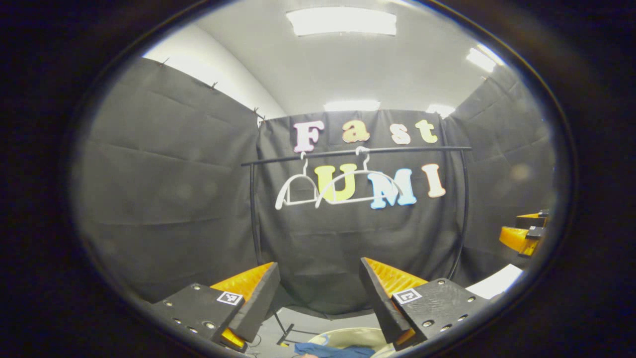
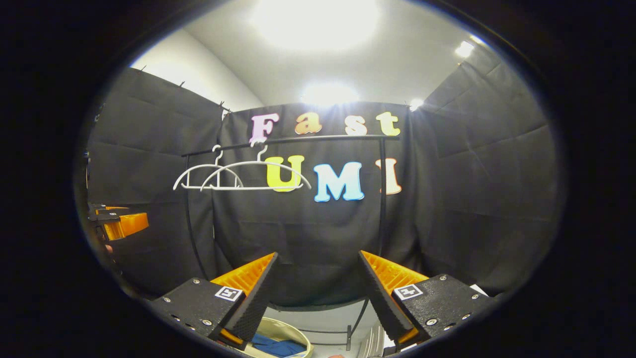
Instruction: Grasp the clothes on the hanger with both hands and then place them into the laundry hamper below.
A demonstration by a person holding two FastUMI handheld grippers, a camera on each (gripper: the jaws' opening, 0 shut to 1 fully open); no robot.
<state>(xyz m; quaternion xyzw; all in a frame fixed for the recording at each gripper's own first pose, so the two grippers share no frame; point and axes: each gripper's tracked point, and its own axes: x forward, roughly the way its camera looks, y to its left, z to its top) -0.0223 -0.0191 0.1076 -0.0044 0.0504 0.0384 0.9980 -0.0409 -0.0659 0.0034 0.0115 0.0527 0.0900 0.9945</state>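
Note:
Two bare white hangers [image 1: 343,186] [image 2: 248,176] hang on a black rail [image 1: 357,151] [image 2: 293,140] before the booth wall. Below, a blue garment [image 1: 333,351] [image 2: 276,345] lies inside the pale laundry hamper [image 1: 348,335] [image 2: 288,332]. My left gripper [image 1: 318,298] is open with nothing between its fingers, held above the hamper. My right gripper [image 2: 315,293] is open too, with nothing in it. In the left gripper view the right gripper [image 1: 524,233] shows at the right edge. The left gripper [image 2: 117,223] shows at the left edge of the right gripper view.
The rail stands on thin black uprights [image 1: 253,214] [image 2: 382,199] with a foot [image 1: 285,334] on the pale floor beside the hamper. Black cloth walls close in all sides. A white patch [image 1: 494,282] lies low at the right.

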